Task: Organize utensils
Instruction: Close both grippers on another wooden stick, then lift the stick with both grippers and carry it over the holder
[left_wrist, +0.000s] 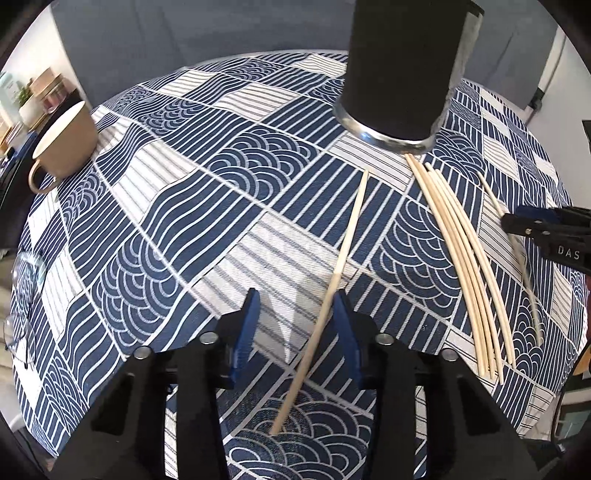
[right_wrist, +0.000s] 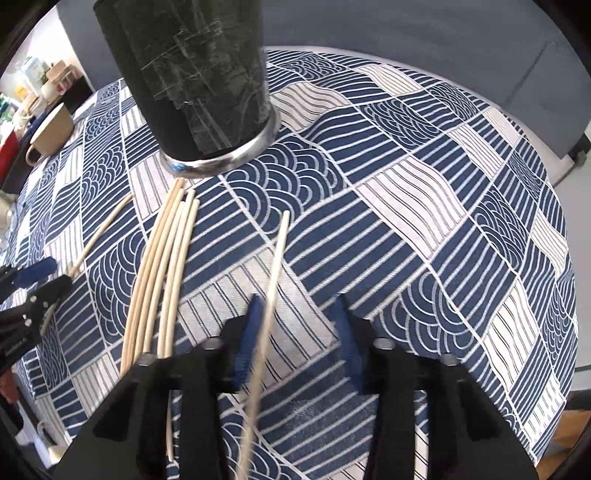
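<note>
Left wrist view: the left hand-held gripper (left_wrist: 295, 314) is spread, jaws apart over the patterned desk (left_wrist: 166, 192). A single chopstick (left_wrist: 341, 258) lies between the jaws, close against the right-side finger, not pinched. Its long axis runs forward and slightly right, toward the black holder (left_wrist: 399, 70) standing upright at the far side. A bundle of chopsticks (left_wrist: 465, 258) lies to the right, well apart from this gripper, ends near the holder's base. A beige mug (left_wrist: 62, 144) stands far left.

Right wrist view: the right hand-held gripper (right_wrist: 299, 325) is likewise spread. A lone chopstick (right_wrist: 275, 266) passes along its left-side finger, axis pointing forward; contact cannot be confirmed. The bundle lies just left of it.

Judgement: each gripper has its own stick within reach; closing along the present axis should suffice, then lift toward the holder.
</note>
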